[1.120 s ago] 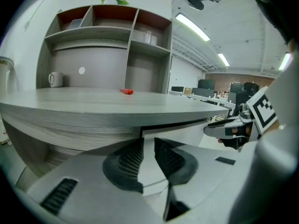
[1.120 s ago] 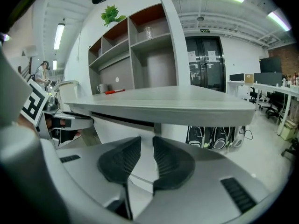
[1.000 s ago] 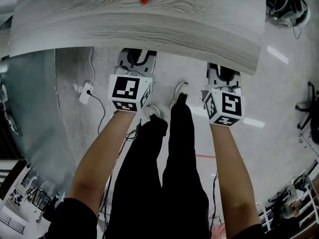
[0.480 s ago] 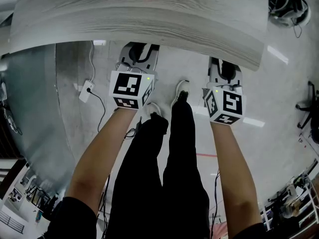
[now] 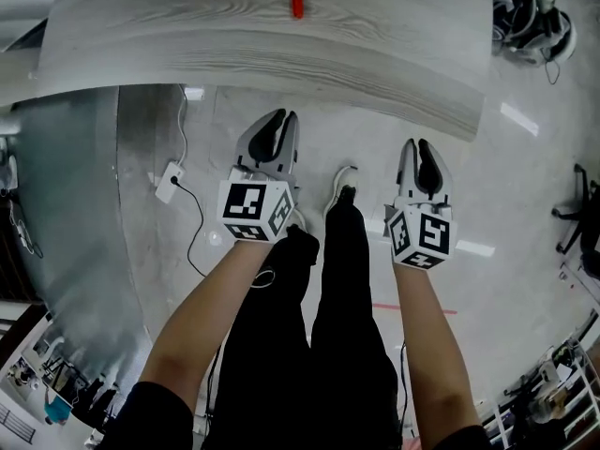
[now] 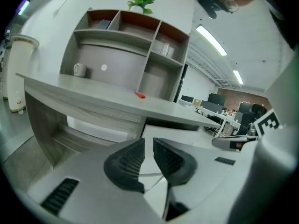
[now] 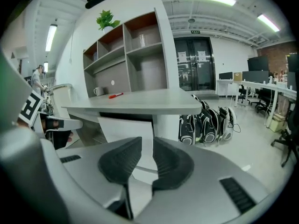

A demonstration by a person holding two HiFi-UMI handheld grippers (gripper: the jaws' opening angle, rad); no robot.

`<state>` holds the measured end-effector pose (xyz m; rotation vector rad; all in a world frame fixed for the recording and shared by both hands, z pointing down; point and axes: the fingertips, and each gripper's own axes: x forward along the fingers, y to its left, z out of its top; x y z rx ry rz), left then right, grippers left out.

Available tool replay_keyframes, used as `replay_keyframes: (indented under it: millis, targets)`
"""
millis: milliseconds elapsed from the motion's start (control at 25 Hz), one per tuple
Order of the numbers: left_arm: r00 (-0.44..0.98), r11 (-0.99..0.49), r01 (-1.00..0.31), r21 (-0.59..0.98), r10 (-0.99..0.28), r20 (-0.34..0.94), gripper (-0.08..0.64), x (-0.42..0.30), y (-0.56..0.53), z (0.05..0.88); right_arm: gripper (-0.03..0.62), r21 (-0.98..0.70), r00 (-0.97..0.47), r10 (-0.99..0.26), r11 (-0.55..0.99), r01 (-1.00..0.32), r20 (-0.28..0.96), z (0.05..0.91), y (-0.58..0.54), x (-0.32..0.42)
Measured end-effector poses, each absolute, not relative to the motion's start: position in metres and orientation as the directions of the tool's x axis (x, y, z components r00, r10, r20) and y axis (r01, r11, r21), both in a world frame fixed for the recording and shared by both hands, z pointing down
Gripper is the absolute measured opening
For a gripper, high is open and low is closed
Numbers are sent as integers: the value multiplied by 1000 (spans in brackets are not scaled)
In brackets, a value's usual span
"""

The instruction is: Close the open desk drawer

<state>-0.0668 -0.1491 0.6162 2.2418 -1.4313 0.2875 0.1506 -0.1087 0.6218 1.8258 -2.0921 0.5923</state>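
Note:
In the head view the grey wood desk top (image 5: 281, 45) fills the top and hides the drawer. A white drawer front (image 6: 182, 131) (image 7: 124, 125) stands under the desk edge, with a dark slot above it; how far in it sits I cannot tell. My left gripper (image 5: 278, 120) (image 6: 149, 141) and right gripper (image 5: 419, 148) (image 7: 147, 141) hover over the floor, short of the desk edge, pointing at it. Each has a narrow gap between its jaws, with nothing between them and touching nothing. A red marker (image 5: 297, 3) (image 6: 139, 95) lies on the desk.
A shelf unit (image 6: 121, 45) with a mug and a plant stands on the desk. Backpacks (image 7: 208, 120) (image 5: 525, 12) sit on the floor to the right of the desk. A white adapter with a cable (image 5: 169, 181) lies on the floor at left. The person's shoe (image 5: 342, 181) is between the grippers.
Both grippers have drawn back from under the desk edge toward the person, so their jaws now show in full. The jaws have narrowed slightly.

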Motion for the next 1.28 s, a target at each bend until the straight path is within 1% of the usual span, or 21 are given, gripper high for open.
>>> replay_keyframes:
  millis: [80,240,440,600,720,880,1040,1200,1280]
  targets:
    - [442,-367,-895,254,-803,400,66,-65,-131,599,87,-118,-155,-870,112,-987,468,603,-95,145]
    - [460,-377,-885,273,-798,389,66,-70,-102,555,83,-126,-191,-886,151,-980,423,553,-74,125]
    - [491,-420,-869,260,-796,354,66,-81,-72,480,80,-99,-241,-906,221,-970,349,469,-47,109]
    - [531,-463,-846,264,-776,340,66,-90,-44,426,72,-123,-233,-929,205,-971,287,404,-16,110]
    - [545,-489,-838,241,-770,333,64,-98,-22,393,60,-148,-230,-934,195,-970,275,369,8,109]
    - [548,-480,-835,270,-775,314,64,-101,-1,355,52,-126,-276,-919,250,-960,280,329,23,101]
    - [537,-468,-837,284,-800,265,55,-93,10,321,46,-84,-311,-917,300,-950,250,293,21,91]
    - [523,-463,-844,272,-823,221,43,-82,6,290,46,-89,-303,-928,290,-953,219,261,16,86]
    - [518,-465,-847,259,-831,201,38,-80,-1,275,41,-109,-304,-935,288,-951,181,246,13,83]
